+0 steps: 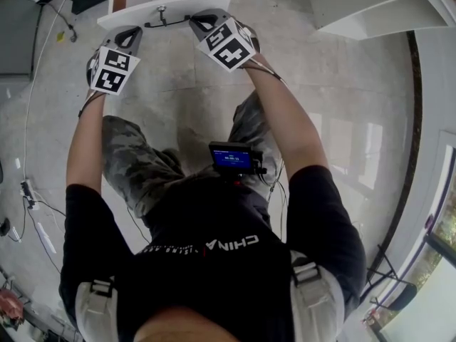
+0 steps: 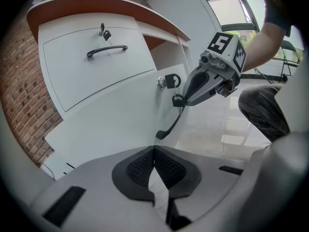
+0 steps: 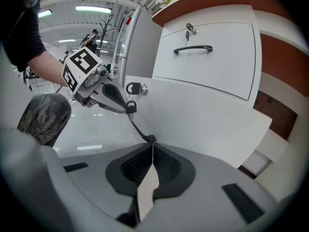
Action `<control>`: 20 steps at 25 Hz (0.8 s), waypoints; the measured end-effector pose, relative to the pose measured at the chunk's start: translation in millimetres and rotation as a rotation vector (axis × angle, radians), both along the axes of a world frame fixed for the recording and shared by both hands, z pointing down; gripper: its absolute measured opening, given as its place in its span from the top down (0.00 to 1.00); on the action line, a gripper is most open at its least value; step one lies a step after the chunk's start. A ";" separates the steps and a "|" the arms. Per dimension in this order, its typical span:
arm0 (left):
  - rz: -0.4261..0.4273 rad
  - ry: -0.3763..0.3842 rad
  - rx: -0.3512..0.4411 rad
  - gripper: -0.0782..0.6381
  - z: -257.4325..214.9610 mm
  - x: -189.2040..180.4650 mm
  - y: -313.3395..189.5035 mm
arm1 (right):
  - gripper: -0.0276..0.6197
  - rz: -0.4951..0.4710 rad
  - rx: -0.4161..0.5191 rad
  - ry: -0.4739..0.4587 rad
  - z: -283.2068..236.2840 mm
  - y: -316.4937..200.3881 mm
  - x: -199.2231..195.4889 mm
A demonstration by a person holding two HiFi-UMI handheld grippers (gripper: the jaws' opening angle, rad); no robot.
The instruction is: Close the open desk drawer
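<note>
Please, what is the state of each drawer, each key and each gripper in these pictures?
Upper drawer: closed.
Lower drawer: open, pulled out.
Upper key: in its lock.
Lower key: in its lock.
Left gripper: shut, empty.
Right gripper: shut, empty.

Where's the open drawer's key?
Head view, top centre: the key sits in the drawer front above its black handle, between the left gripper and right gripper.

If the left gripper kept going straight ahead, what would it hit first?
The left gripper would first meet the white drawer front, just beside its black handle; the tips look almost in contact.
</note>
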State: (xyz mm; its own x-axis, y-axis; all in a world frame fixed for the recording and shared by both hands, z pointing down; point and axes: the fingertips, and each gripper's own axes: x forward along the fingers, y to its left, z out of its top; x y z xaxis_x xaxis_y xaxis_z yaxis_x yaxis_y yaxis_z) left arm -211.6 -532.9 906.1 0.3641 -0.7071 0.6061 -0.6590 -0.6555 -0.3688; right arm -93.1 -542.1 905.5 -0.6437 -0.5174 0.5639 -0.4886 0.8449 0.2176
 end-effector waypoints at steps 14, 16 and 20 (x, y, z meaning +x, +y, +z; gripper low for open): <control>-0.007 -0.027 -0.038 0.87 6.4 1.7 -35.7 | 0.93 0.004 0.006 0.040 3.9 -37.6 -1.5; -0.013 -0.025 -0.045 0.87 7.4 -0.4 -42.7 | 0.93 0.004 0.009 0.049 5.3 -43.7 -4.0; -0.031 -0.016 -0.059 0.87 7.4 -5.9 -57.5 | 0.93 0.003 0.017 0.066 6.8 -56.6 -9.8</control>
